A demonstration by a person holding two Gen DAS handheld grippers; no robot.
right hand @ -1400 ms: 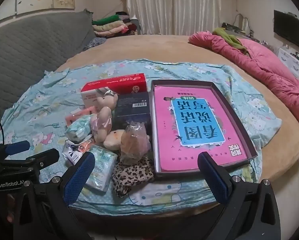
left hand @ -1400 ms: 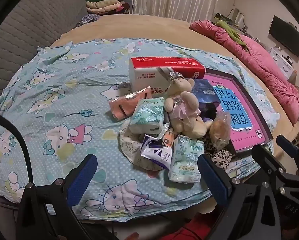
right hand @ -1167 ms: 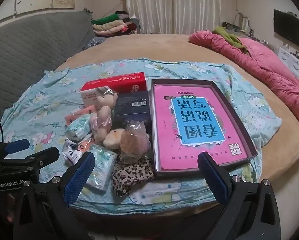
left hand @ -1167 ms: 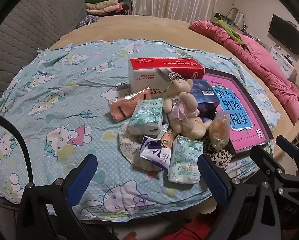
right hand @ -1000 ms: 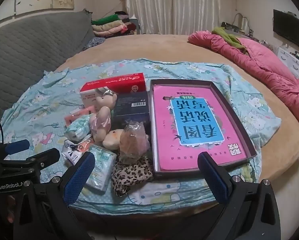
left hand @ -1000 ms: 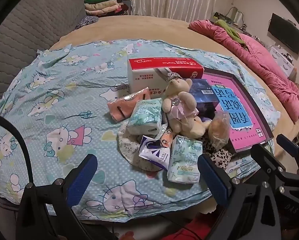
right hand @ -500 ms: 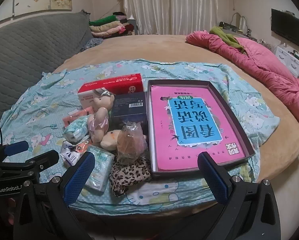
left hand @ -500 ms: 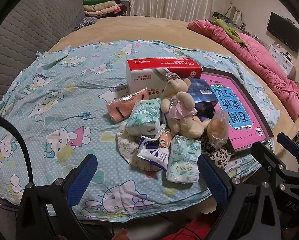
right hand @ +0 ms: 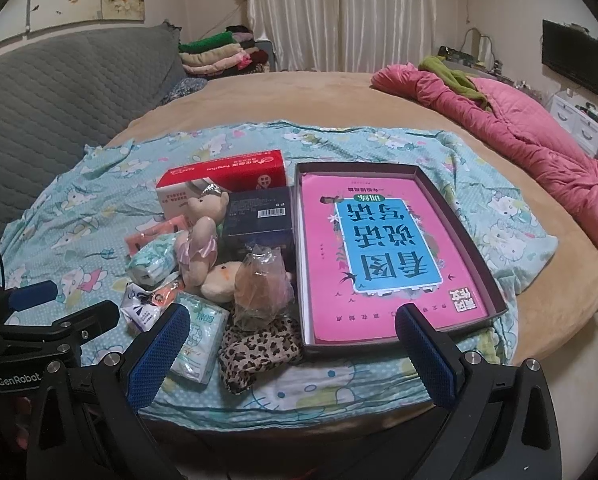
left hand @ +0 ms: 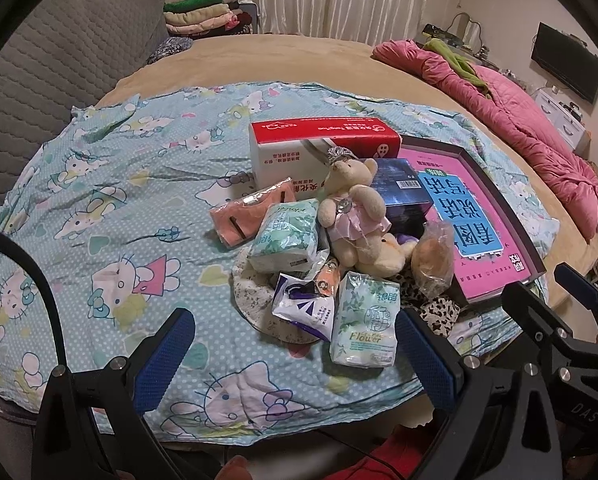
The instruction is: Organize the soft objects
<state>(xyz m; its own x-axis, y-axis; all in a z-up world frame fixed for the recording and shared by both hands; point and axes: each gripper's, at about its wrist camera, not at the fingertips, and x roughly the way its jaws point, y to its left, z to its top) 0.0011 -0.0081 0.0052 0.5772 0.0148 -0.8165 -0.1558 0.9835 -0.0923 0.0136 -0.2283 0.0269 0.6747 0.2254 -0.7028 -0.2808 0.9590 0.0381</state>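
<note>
Left gripper point(left hand: 291, 344): we find it spread wide, both blue pads bare, holding and touching nothing, hanging off the near edge of the cartoon-cat sheet point(left hand: 111, 200). Right gripper point(right hand: 291, 340): equally wide, empty, at the same near edge, further right; we see the left tool in its view at the left.

Between the left pads, nearest item: a green-and-white tissue pack point(left hand: 365, 320) marked "Flower", lying flat, long axis running from the near edge away. Touching its left side, a white-and-purple sachet point(left hand: 305, 310), tilted. Both overlap a floral cloth point(left hand: 255, 292) spread on the sheet.

Behind these, a second tissue pack point(left hand: 285, 236), long axis roughly the same way, tipped leftward. Left of it, a pink wrapped packet point(left hand: 247, 216), lying aslant.

Centre of the pile: a teddy bear point(left hand: 353, 216) in a pink skirt with a silver crown, sitting upright, leaning against a red-and-white carton point(left hand: 323, 148) whose long axis runs left to right. A second cream plush point(right hand: 223, 276) lies at its feet.

Right of the bear: a dark blue box point(right hand: 259, 216), a clear bag point(right hand: 261, 284) with something brown inside, and leopard-print fabric point(right hand: 259, 348) bunched at the sheet's near edge.

Rightmost: a shallow dark tray point(right hand: 459, 236) holding a pink-and-blue book point(right hand: 379, 256), long axis near to far, its print upside down to us.
</note>
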